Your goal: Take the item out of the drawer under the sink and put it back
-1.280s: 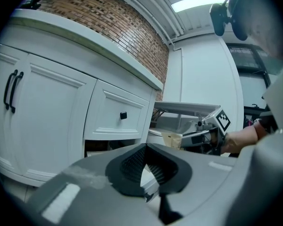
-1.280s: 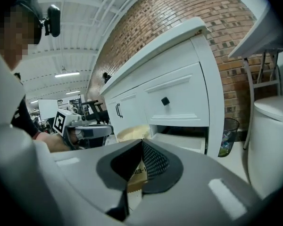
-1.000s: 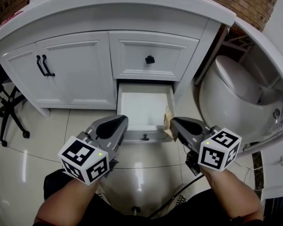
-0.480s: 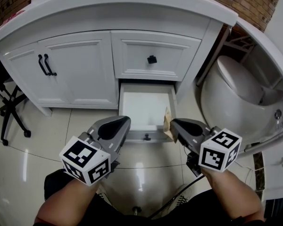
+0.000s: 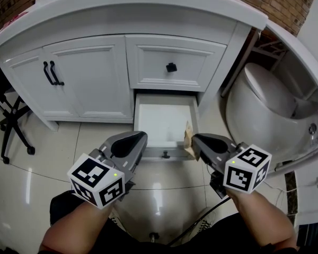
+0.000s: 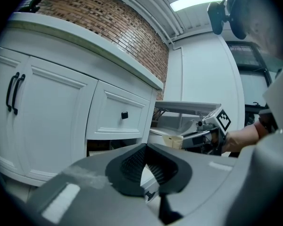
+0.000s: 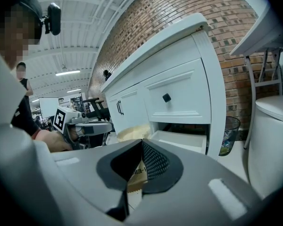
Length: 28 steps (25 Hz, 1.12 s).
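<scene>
1. Packet of tan paper, pinched in the right tongs, jaws clamped flat on its printed face; out of the drawer, standing on edge just beyond that tip, over the drawer's right front corner.
2. Gripped low on one side, probably to keep the thin sheet upright and easy to slide back in.
3. Left tongs level alongside, jaws together on nothing, tip near the drawer's left front corner; likely parked there, ready to steady or push the front panel.
4. Drawer pulled out just ahead of both tips, white floor bare, its black knob between the two tongs; open, apparently, for the return.
5. Farther ahead of both tongs, the shut upper drawer; off beyond the right tongs, a white toilet, well apart.
</scene>
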Each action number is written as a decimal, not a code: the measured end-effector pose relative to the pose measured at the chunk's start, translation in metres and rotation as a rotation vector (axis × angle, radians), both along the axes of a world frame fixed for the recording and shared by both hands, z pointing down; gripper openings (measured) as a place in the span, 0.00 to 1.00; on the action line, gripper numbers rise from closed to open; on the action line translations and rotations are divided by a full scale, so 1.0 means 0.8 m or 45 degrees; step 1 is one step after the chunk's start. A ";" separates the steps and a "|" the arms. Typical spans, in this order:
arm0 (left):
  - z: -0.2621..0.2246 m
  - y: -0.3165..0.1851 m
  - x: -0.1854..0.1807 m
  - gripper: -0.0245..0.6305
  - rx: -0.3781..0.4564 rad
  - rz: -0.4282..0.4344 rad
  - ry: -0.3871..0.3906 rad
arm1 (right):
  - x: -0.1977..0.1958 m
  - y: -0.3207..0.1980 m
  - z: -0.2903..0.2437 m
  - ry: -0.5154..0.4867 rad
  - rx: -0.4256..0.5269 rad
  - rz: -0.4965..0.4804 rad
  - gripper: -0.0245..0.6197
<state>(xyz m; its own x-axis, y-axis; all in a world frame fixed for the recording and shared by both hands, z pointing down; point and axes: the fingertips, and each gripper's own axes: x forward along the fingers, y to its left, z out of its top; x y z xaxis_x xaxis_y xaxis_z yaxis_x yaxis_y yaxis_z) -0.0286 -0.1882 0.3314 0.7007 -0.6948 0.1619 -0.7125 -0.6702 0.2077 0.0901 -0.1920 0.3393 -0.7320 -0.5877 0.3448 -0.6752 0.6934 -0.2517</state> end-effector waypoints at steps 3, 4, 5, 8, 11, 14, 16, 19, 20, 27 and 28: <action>0.002 0.001 0.000 0.05 -0.005 0.004 -0.002 | 0.000 0.000 0.001 -0.001 -0.002 -0.001 0.05; 0.002 0.001 0.000 0.05 -0.007 0.006 -0.002 | 0.000 0.000 0.001 0.000 -0.002 -0.001 0.05; 0.002 0.001 0.000 0.05 -0.008 0.008 -0.001 | 0.000 0.000 0.001 0.002 -0.002 -0.001 0.05; 0.001 0.002 0.001 0.05 -0.014 0.006 0.000 | 0.000 -0.001 0.001 0.006 -0.002 -0.001 0.05; 0.001 0.003 0.002 0.05 -0.013 0.004 -0.001 | 0.000 -0.001 0.003 0.008 -0.002 -0.003 0.05; 0.002 0.003 0.002 0.05 -0.007 0.009 -0.003 | 0.001 -0.002 0.004 0.012 -0.001 0.001 0.05; 0.002 0.003 0.001 0.05 -0.007 0.007 -0.003 | 0.001 -0.003 0.005 0.014 -0.001 0.005 0.05; 0.002 0.003 0.000 0.05 -0.011 0.009 -0.004 | 0.001 -0.003 0.005 0.015 -0.001 0.005 0.05; 0.001 0.003 0.000 0.05 -0.013 0.009 -0.003 | 0.001 -0.004 0.005 0.016 -0.002 0.004 0.05; 0.002 0.004 0.002 0.05 -0.013 0.009 -0.001 | 0.002 -0.004 0.008 0.025 -0.004 0.003 0.05; 0.002 0.005 0.003 0.05 -0.012 0.010 -0.001 | 0.002 -0.004 0.008 0.026 -0.004 0.004 0.05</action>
